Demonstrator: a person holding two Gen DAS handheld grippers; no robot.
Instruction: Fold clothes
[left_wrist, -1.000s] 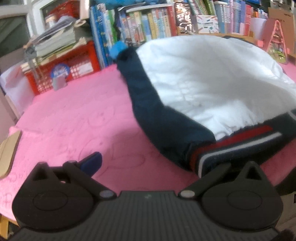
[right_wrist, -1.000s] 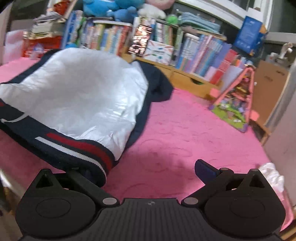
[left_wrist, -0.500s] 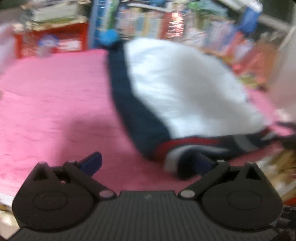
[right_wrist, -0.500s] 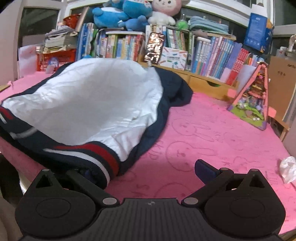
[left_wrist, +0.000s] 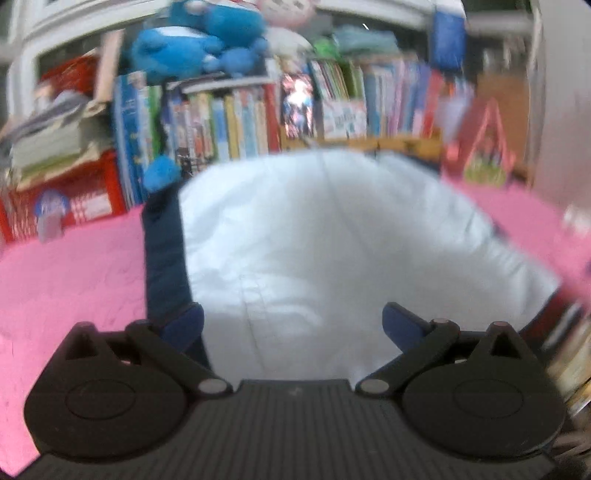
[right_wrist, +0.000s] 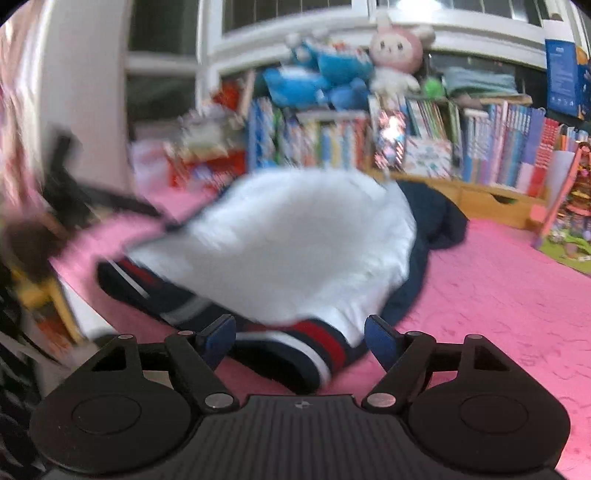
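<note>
A crate (left_wrist: 85, 199) is being seen at the far left, behind a pink mat (left_wrist: 74, 280). A jacket (left_wrist: 332, 240), white with navy edges, is being spread across the mat in front of the books (left_wrist: 229, 125), with plush toys (left_wrist: 199, 48) being kept on top of them. The left gripper (left_wrist: 291, 325) is being held wide open over the jacket's near part, with nothing being gripped; whether its blue fingers (left_wrist: 184, 326) are touching the cloth cannot be told. Further right, the right gripper (right_wrist: 300, 338) is being held partly open, its jaws having just been closing. The jacket's striped hem (right_wrist: 317, 343) is being framed between its fingers (right_wrist: 380, 341), but no pressing is being shown. A toy house (right_wrist: 569, 218) is being seen at the far right.
</note>
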